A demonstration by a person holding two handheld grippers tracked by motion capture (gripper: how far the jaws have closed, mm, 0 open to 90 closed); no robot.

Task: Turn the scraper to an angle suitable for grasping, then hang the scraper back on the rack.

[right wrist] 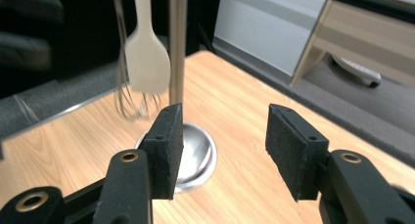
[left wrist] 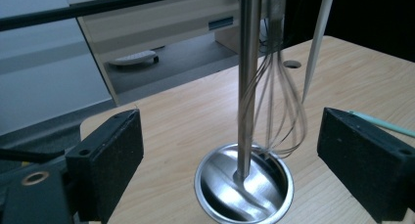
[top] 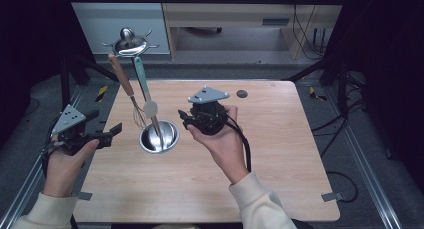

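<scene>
Utensils hang clear of the table from a steel stand (top: 159, 137) at centre frame, a whisk (top: 137, 115) and pale spatula (top: 150, 108) within reach, as the left gripper (top: 111, 131) and right gripper (top: 184, 120) flank it with jaws spread, empty.

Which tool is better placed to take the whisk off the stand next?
Probably the left tool: its open jaws face the whisk, which hangs on its side of the stand's pole. The right tool faces the pole first.
</scene>
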